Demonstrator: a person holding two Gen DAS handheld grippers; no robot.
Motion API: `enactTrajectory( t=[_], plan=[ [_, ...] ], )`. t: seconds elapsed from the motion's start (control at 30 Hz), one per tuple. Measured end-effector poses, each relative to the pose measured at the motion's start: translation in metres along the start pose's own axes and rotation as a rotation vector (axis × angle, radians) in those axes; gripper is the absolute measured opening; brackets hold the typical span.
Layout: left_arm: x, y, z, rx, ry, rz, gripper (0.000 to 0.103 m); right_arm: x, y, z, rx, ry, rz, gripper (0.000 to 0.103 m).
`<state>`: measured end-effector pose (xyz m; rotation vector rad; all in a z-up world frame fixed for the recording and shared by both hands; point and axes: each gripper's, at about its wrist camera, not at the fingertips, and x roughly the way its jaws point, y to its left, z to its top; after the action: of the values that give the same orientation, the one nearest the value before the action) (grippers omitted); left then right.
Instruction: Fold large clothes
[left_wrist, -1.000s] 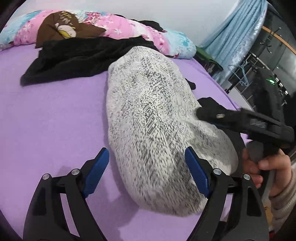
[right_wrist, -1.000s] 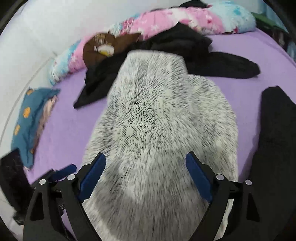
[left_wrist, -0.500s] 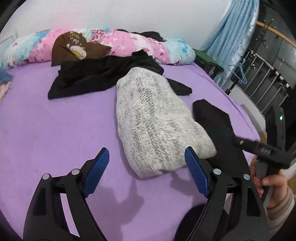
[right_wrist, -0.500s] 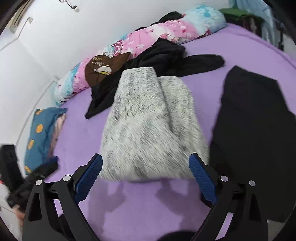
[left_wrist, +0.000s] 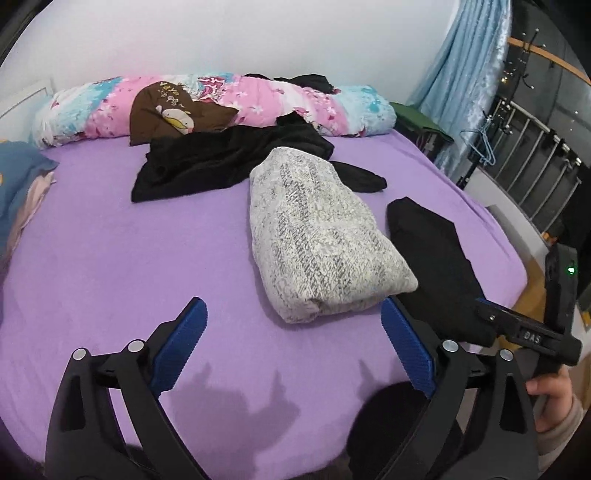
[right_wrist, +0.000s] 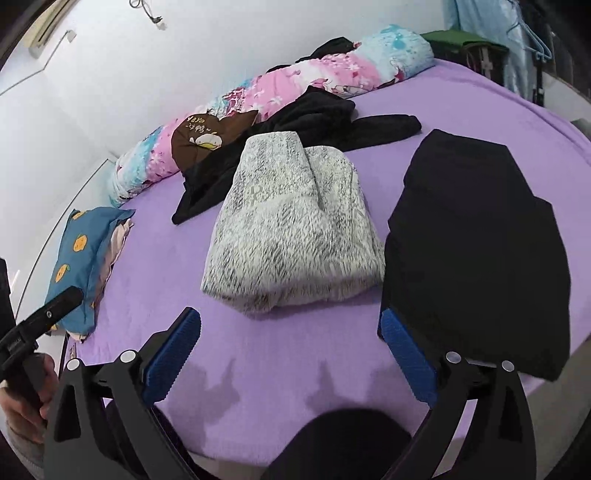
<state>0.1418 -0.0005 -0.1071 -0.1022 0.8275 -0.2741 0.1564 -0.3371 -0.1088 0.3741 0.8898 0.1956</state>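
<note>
Left wrist view: the left gripper (left_wrist: 291, 347) is held wide open above the purple bed (left_wrist: 110, 258), with nothing between its blue pads. The grey sweater (left_wrist: 317, 236) is seen folded into a compact bundle near the middle of the bed, just ahead of the gripper. A folded black garment (left_wrist: 432, 266) lies just beside it, toward the bed edge. An unfolded black garment (left_wrist: 229, 155) is spread behind the sweater, against the floral bolster (left_wrist: 258, 99). It cannot be told whether the sweater's far end rests on this garment or only hides part of it. If they overlap, the sweater's fold may be dragged open when the black garment is pulled.

Right wrist view: the right gripper (right_wrist: 290, 347) is likewise held wide open and empty, short of the sweater. The folded black garment is seen to overhang the near edge of the bed; it is judged liable to slide off if it is brushed. The sweater's top flap lies loose and may spring open if it is nudged. A blue pillow (right_wrist: 85, 254) lies at the left.
</note>
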Motion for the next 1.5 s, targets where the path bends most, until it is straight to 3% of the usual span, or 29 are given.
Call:
enactTrajectory(
  t=[0.2,0.33,0.87,1.13,1.33,1.5],
  plan=[
    [-0.013,-0.003,-0.009,-0.028,0.023,0.008,0.096,-0.019,0.017,-0.022,-0.047,0.009,-0.018,0.096],
    [-0.012,-0.014,-0.020,0.006,0.052,0.041,0.096,-0.022,0.023,-0.033,-0.032,0.025,-0.018,0.096],
    [-0.015,-0.036,-0.035,0.047,0.032,-0.029,0.096,-0.030,0.029,-0.041,-0.063,-0.019,-0.037,0.096],
    [0.011,-0.025,-0.029,0.003,0.073,-0.108,0.096,-0.014,0.017,-0.032,-0.028,0.000,-0.021,0.096],
    [0.050,-0.001,-0.010,-0.061,0.121,-0.206,0.096,0.006,0.000,-0.003,-0.012,-0.002,-0.021,0.096],
    [0.088,0.027,0.010,-0.159,0.163,-0.285,0.096,0.034,-0.020,0.030,0.042,0.039,0.043,0.096]
  ],
)
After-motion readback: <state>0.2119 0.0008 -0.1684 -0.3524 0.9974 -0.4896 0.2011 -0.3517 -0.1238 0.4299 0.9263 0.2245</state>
